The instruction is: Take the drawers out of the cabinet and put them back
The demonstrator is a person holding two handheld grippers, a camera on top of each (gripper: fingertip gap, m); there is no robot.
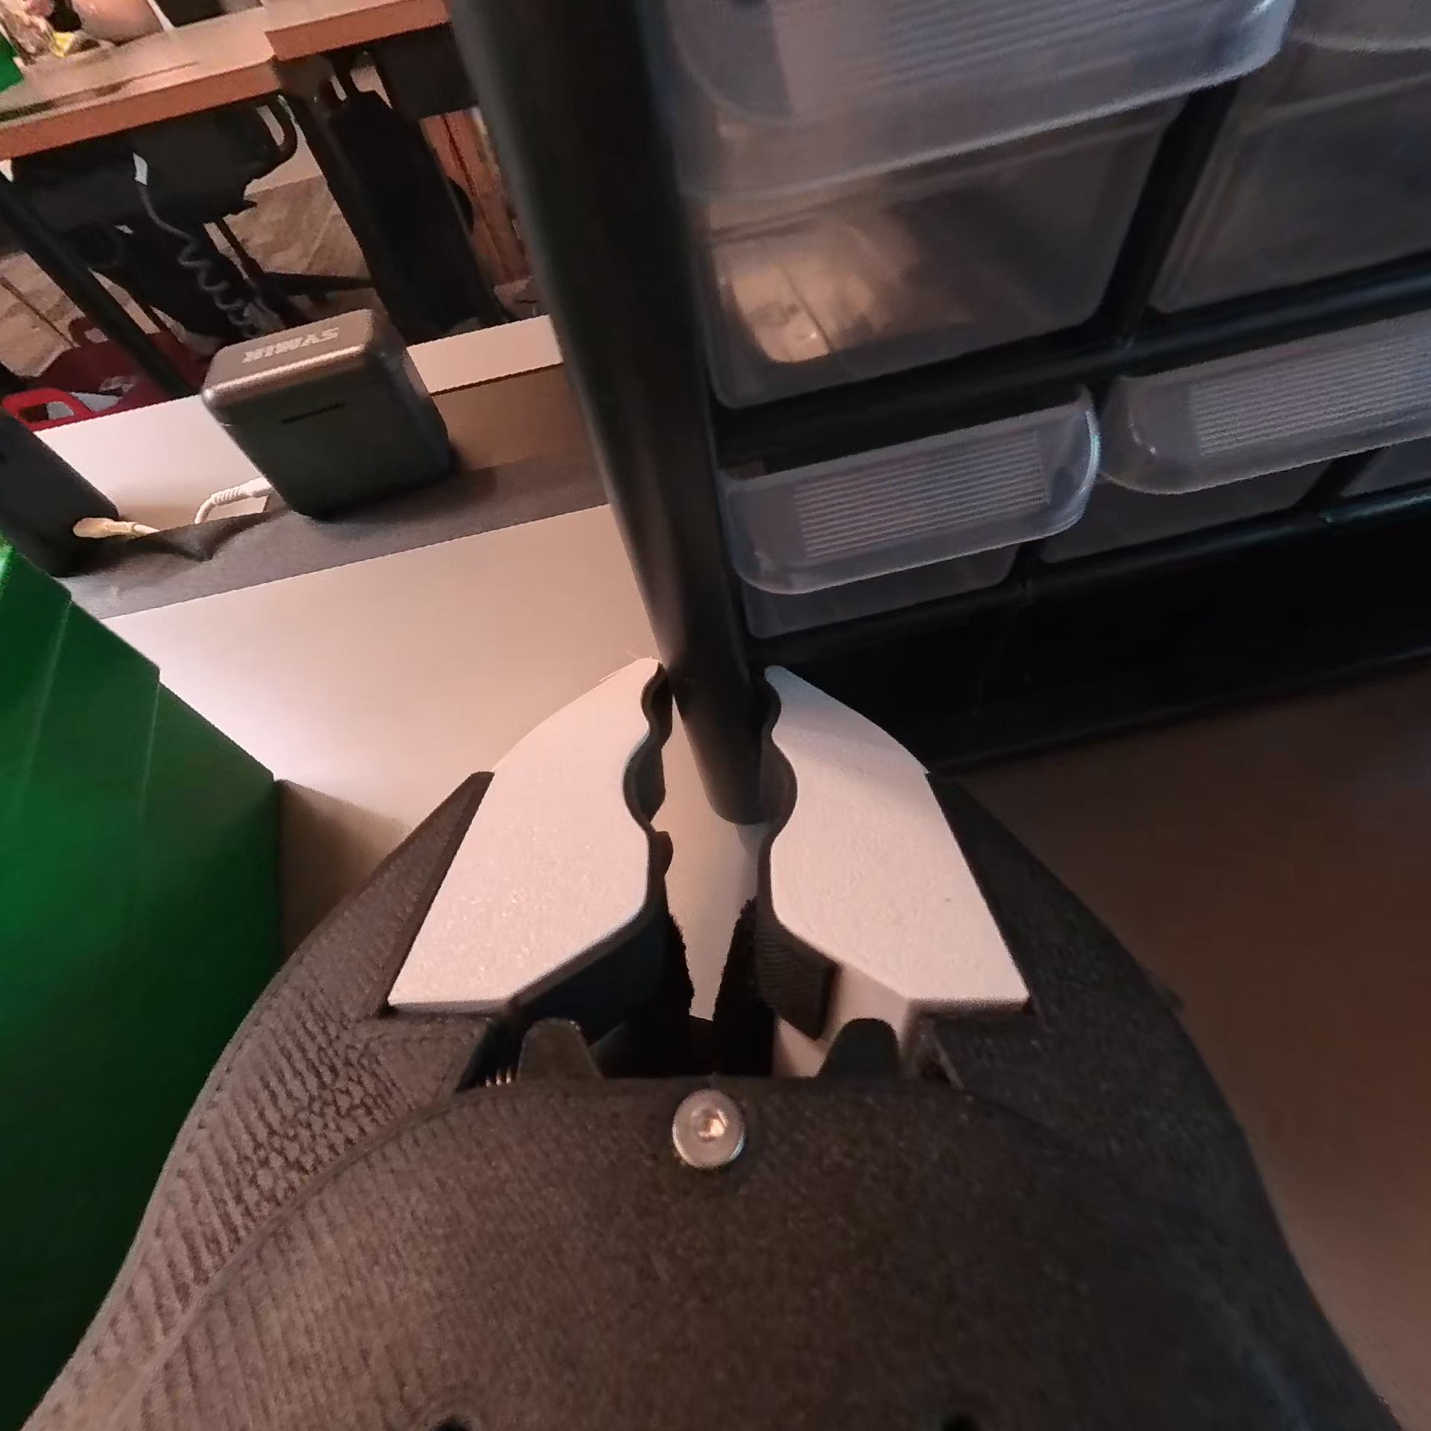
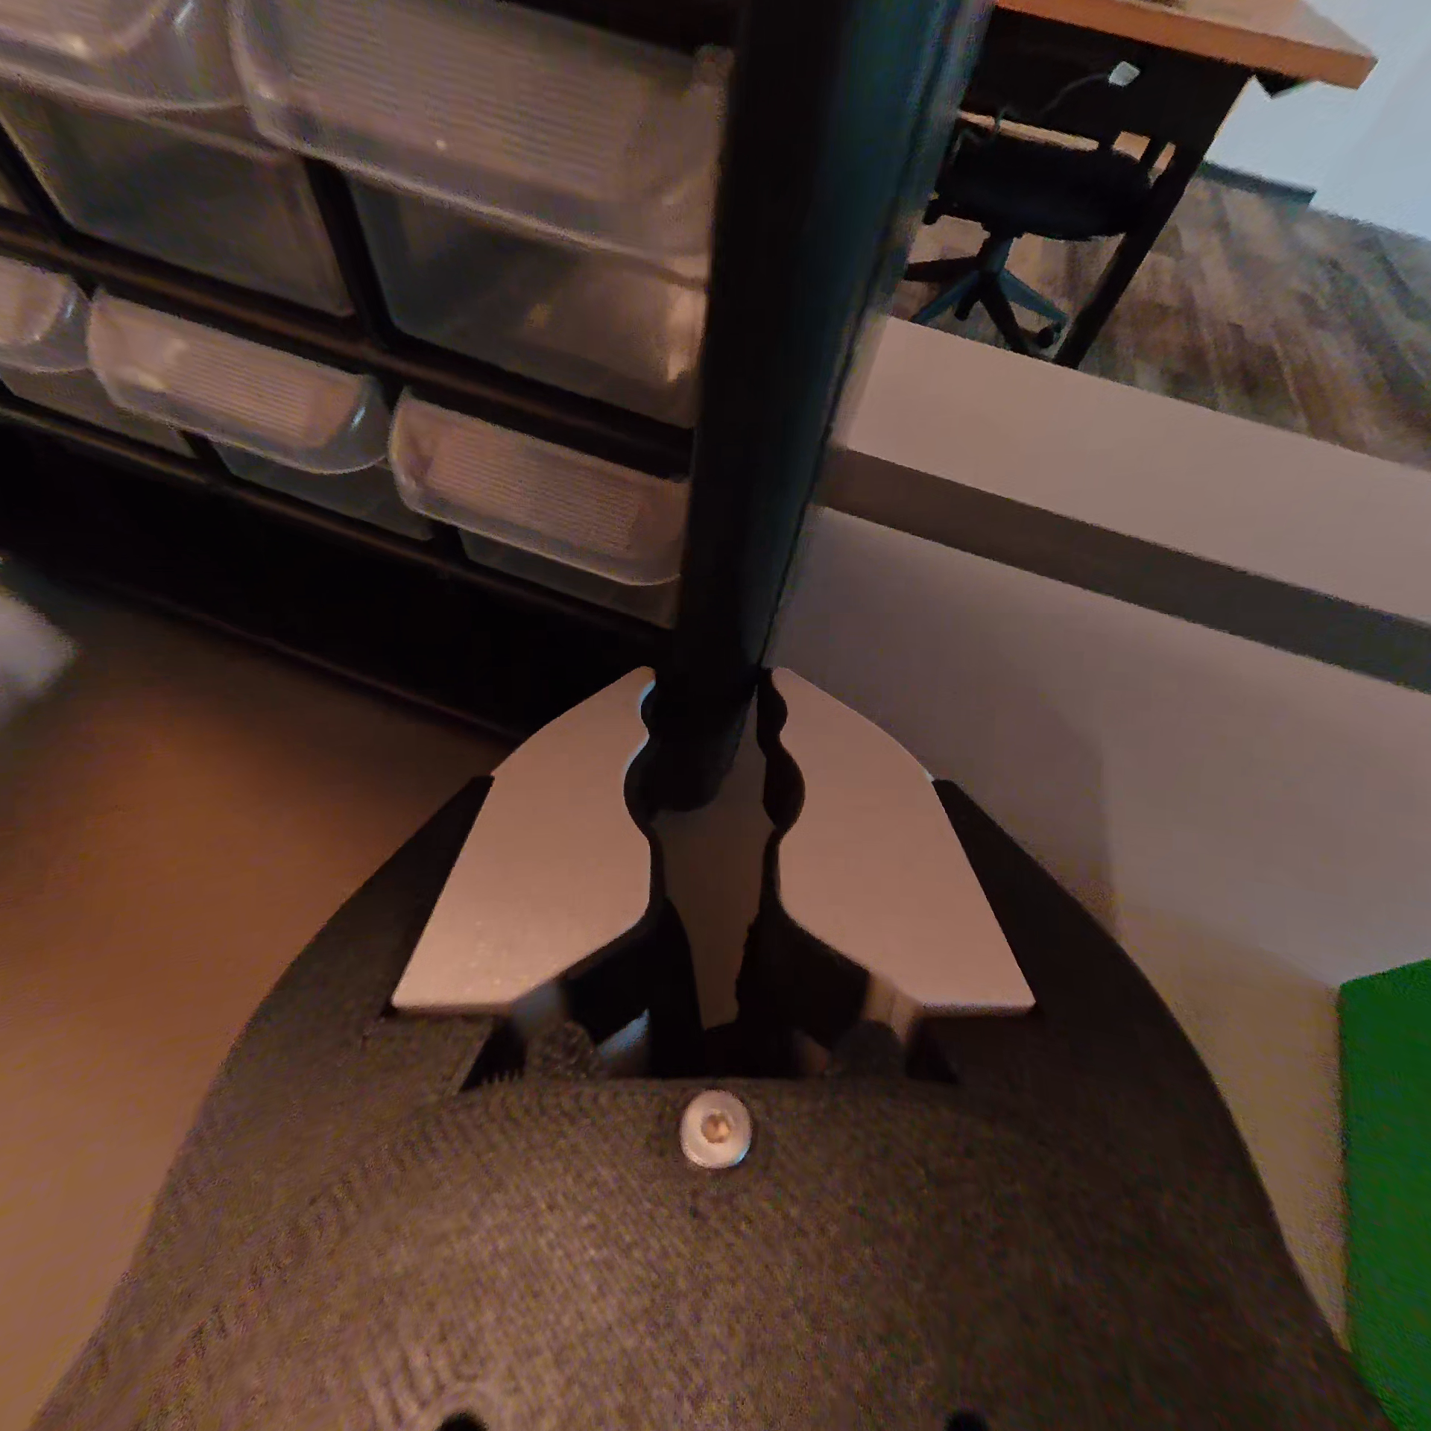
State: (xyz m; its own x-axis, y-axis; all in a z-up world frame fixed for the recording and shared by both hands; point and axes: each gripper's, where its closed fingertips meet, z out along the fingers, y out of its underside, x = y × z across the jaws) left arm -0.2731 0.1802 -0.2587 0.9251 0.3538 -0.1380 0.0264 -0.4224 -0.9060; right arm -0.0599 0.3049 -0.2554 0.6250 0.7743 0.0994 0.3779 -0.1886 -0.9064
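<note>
The cabinet is a black frame holding clear plastic drawers. In the left wrist view, my left gripper (image 1: 712,689) is shut on the cabinet's left front edge (image 1: 619,387), low near its base. Clear drawers (image 1: 906,495) sit closed in the frame to the right of that edge. In the right wrist view, my right gripper (image 2: 708,685) is shut on the cabinet's right front edge (image 2: 782,387), also low down. Clear drawers (image 2: 534,495) sit closed to the left of it. All drawers in view are inside the frame.
A dark grey box (image 1: 333,418) with a white cable stands on the table behind the cabinet's left side. A green box (image 1: 116,852) is close on my left, and a green object (image 2: 1386,1161) lies at the right. The table's far edge (image 2: 1084,542) runs behind, with desks and a chair (image 2: 1030,201) beyond.
</note>
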